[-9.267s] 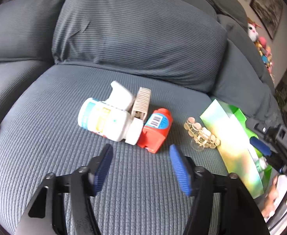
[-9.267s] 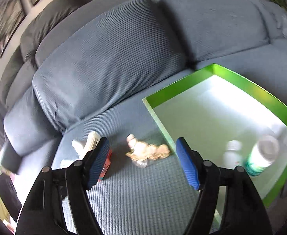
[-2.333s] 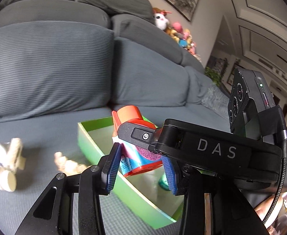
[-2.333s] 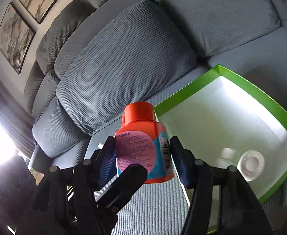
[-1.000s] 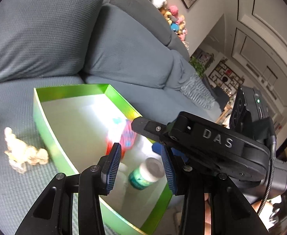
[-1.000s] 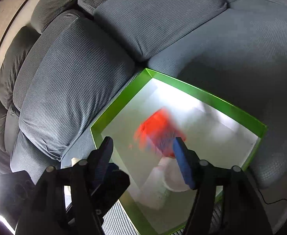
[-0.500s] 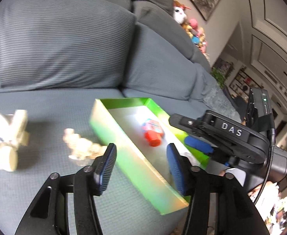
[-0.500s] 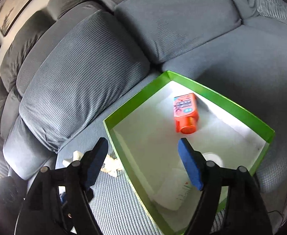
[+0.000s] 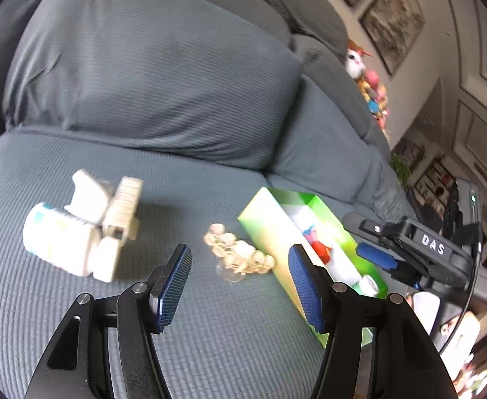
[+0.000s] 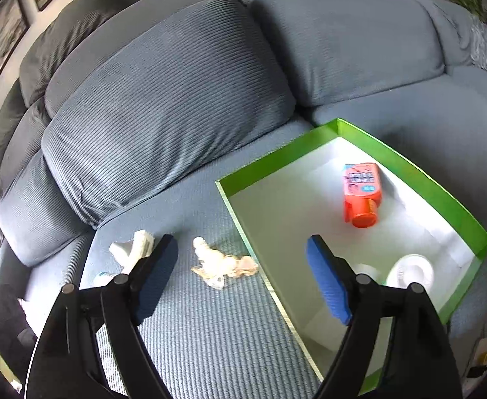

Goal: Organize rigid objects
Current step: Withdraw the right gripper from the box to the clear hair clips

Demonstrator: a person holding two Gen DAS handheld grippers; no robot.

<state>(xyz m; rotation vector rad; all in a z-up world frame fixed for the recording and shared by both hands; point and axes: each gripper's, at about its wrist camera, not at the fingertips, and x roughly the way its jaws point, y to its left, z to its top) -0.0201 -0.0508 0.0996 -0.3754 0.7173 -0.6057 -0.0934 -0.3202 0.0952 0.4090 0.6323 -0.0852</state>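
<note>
An orange bottle [image 10: 359, 196] lies on its side inside the green box [image 10: 276, 159]; in the left wrist view the bottle [image 9: 316, 242] shows just over the box wall [image 9: 266, 219]. On the sofa seat, left of the box, lie a bunch of small glass vials [image 9: 236, 256], a white labelled bottle [image 9: 63, 242] and two white plastic pieces [image 9: 123, 206]. My left gripper [image 9: 240, 276] hangs open over the seat in front of the vials, with nothing between its fingers. My right gripper [image 10: 241, 256] is above the vials [image 10: 223, 266] and the box edge. Its jaws are opening, with nothing between them.
A white-lidded jar [image 10: 413, 271] and another white bottle [image 10: 366, 271] sit in the box's near corner. Grey back cushions [image 9: 143, 76] rise behind the seat. The right tool's black body [image 9: 426, 249] reaches over the box from the right. Soft toys [image 9: 369, 86] sit on the sofa back.
The orange bottle, a falling blur a second ago, now lies still in the box. Both grippers have drawn back left from the box towards the vials, and their jaws stand wider.
</note>
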